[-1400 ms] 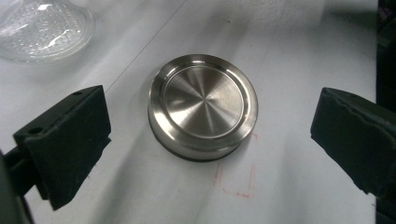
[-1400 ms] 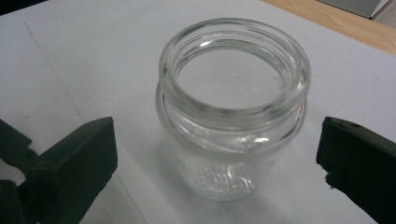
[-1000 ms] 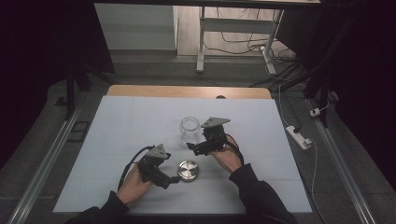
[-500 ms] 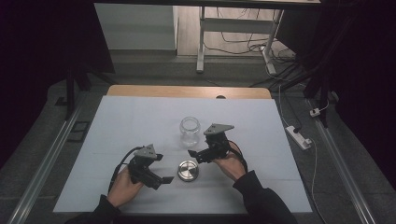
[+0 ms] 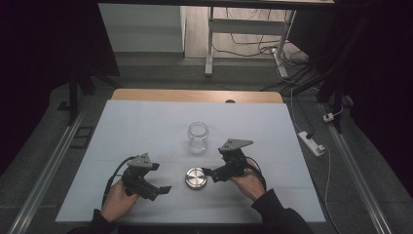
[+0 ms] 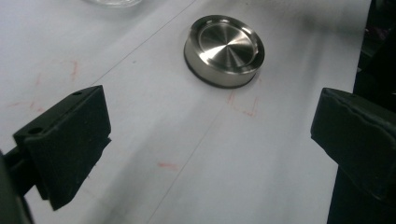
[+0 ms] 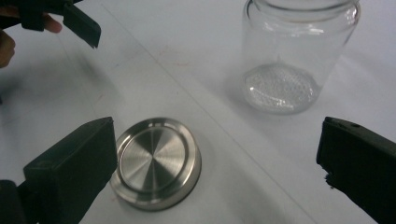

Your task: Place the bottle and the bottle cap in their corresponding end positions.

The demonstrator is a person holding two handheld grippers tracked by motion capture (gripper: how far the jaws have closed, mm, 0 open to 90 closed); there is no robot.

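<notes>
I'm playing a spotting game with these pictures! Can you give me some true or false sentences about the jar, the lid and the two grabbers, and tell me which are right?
1. The metal lid lies flat on the table, off the glass jar. True.
2. The glass jar is full of water. False: it stands upright and looks empty.
3. The right gripper is squeezing the lid. False: its jaws stand wide open, with the lid next to one jaw.
4. The left gripper is open and holds nothing. True.
5. The lid lies between the two grippers in the high view. True.
6. The jar lies on its side. False: it stands on its base, beyond the lid.
</notes>
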